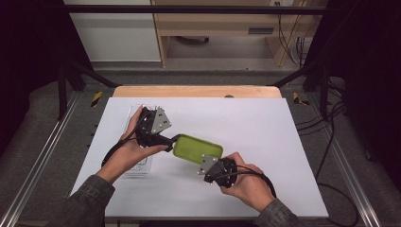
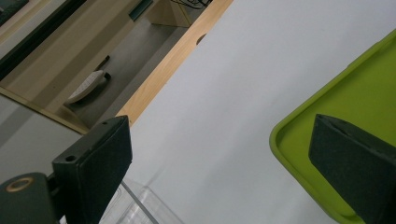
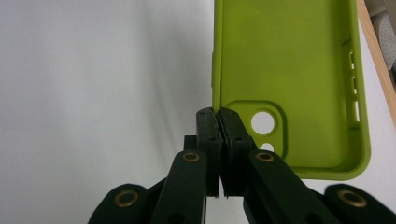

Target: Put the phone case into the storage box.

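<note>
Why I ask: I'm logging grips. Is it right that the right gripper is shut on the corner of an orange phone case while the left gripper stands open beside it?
One detail is off: the phone case is lime green, not orange, as the right gripper view shows. The right gripper is shut on its corner, and the left gripper stands open beside it.

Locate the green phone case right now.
High view: the green phone case sits mid-table on the white mat, between the left gripper and the right gripper, which pinches its corner.
</note>
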{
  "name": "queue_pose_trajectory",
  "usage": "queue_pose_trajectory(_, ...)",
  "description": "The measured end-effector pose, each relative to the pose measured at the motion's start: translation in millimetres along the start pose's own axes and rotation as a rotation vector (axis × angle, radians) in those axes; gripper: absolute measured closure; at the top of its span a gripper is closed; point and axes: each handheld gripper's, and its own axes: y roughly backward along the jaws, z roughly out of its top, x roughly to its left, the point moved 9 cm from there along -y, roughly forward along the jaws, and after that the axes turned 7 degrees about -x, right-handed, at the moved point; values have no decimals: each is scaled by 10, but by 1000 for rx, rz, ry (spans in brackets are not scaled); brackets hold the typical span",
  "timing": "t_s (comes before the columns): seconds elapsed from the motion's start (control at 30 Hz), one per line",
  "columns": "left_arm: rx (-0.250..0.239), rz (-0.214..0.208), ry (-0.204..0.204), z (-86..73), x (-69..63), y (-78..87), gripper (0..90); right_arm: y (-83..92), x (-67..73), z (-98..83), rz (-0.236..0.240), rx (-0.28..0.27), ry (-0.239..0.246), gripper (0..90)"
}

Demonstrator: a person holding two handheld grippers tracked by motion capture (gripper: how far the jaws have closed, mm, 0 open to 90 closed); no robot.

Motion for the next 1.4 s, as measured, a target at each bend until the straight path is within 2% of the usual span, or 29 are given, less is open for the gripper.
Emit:
queue_pose_trajectory(0.7, 10, -22, -21, 60, -69, -72, 58, -32, 41, 42, 7, -3, 20, 881)
queue_pose_trajectory(1.4, 38, -48, -78, 110, -136, -87, 61, -15, 62, 59, 0, -9, 28, 880)
